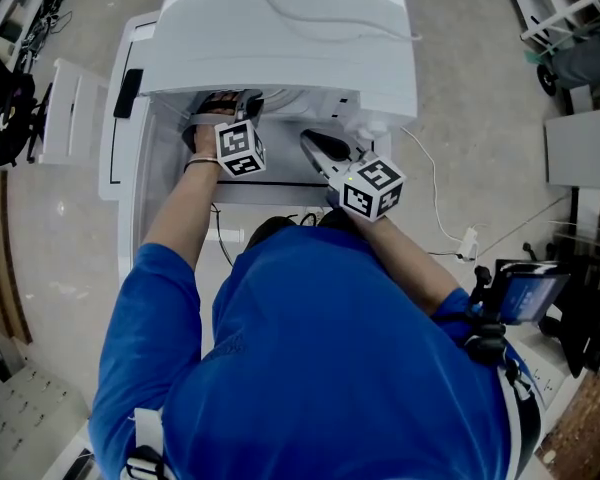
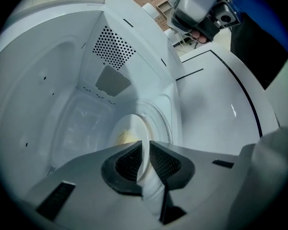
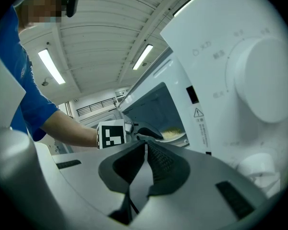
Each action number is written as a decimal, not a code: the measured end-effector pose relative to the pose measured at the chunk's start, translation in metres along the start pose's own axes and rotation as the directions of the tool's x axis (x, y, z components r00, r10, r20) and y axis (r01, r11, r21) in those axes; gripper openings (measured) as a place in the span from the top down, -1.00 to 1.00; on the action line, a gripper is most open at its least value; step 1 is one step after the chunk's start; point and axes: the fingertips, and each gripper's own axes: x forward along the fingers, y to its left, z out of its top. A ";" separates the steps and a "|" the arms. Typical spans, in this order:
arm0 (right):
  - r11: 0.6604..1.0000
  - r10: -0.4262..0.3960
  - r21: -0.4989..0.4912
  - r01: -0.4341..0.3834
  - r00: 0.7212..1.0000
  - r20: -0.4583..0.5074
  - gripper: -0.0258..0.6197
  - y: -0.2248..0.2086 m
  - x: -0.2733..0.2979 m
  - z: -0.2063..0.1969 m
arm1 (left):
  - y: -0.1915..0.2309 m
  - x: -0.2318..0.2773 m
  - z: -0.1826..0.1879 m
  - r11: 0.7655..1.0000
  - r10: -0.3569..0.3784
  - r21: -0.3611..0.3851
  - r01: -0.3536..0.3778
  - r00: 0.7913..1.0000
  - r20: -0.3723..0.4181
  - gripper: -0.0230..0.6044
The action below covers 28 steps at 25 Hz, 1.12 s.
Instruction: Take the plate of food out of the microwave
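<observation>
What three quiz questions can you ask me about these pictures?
1. True or false: the door of the boxy white microwave is closed.
2. Which gripper pinches the round white plate of yellow food: A, the left gripper, or B, the right gripper?
3. Fill in: the right gripper's fingers are shut on ____.
Key: 1 false; 2 A; 3 nothing.
</observation>
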 end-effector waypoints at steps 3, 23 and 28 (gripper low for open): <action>1.000 0.001 0.001 -0.001 1.000 0.002 0.90 -0.001 0.000 0.000 | -0.001 0.001 -0.001 1.000 0.001 -0.006 -0.001 1.000 -0.004 0.79; 1.000 -0.003 0.011 0.003 1.000 -0.024 0.90 -0.005 0.003 -0.011 | -0.011 -0.020 0.002 0.997 0.014 -0.080 -0.012 1.000 0.023 0.80; 1.000 -0.005 0.023 0.006 0.999 -0.039 0.90 -0.006 0.005 -0.019 | -0.021 -0.026 -0.001 0.997 0.006 -0.076 -0.004 1.000 0.021 0.80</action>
